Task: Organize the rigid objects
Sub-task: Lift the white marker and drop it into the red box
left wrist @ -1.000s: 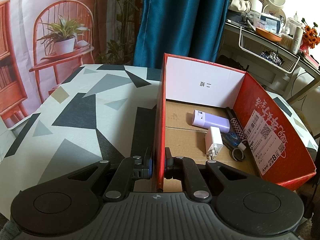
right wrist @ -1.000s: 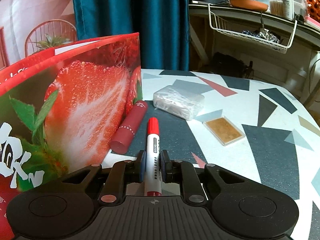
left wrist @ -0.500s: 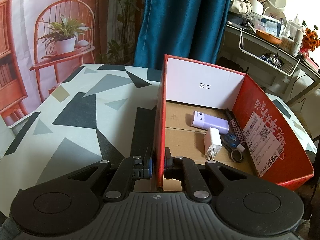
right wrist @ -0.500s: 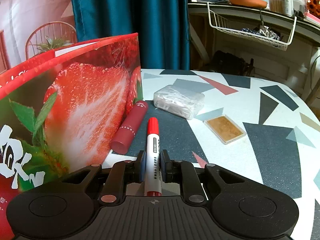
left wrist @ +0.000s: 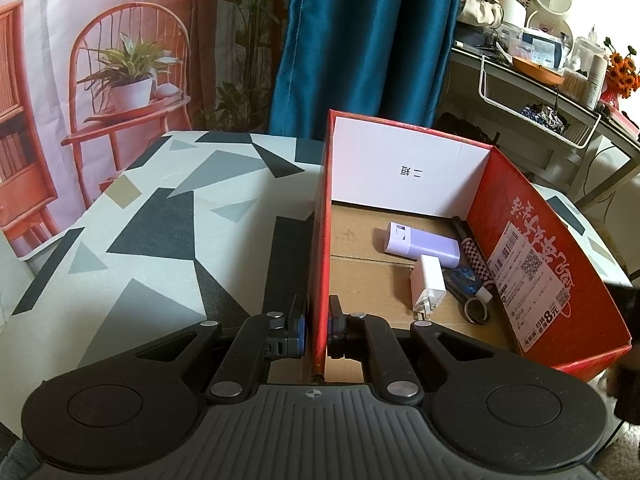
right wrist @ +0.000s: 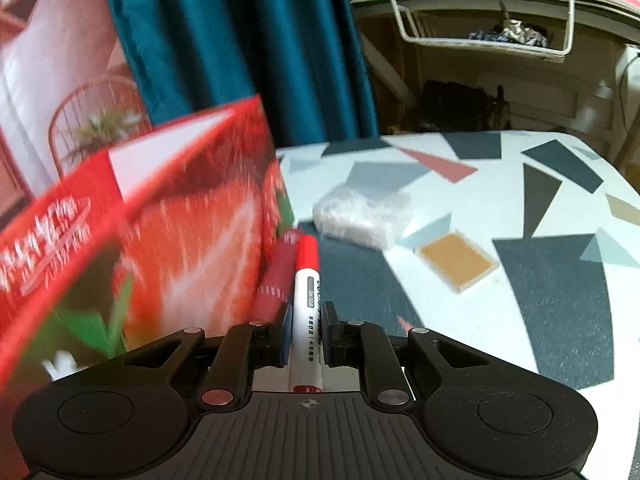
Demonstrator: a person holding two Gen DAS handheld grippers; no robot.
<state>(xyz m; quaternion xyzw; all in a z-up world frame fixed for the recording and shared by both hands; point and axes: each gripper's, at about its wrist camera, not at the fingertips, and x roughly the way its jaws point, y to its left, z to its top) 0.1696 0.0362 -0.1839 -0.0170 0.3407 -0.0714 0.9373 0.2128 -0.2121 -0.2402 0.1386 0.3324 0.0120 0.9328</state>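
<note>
My left gripper [left wrist: 318,322] is shut on the near left wall of the red cardboard box [left wrist: 320,216]. Inside the box lie a lilac case [left wrist: 420,240], a white charger plug [left wrist: 428,282], a checkered pen [left wrist: 476,258] and small scissors [left wrist: 468,300]. My right gripper [right wrist: 306,330] is shut on a red-capped white marker [right wrist: 306,280], held above the table beside the box's strawberry-printed outer wall [right wrist: 160,240]. A dark red tube [right wrist: 276,280] lies against that wall, just left of the marker.
A clear plastic packet [right wrist: 362,214] and a flat tan card case [right wrist: 456,260] lie on the patterned tablecloth [right wrist: 540,280] right of the box. A blue curtain [left wrist: 368,40] and a cluttered shelf [left wrist: 540,80] stand behind the table.
My right gripper has lifted and swung with the marker; the view is now blurred and the box top shows more. My left gripper still holds the box wall, barely moved.
</note>
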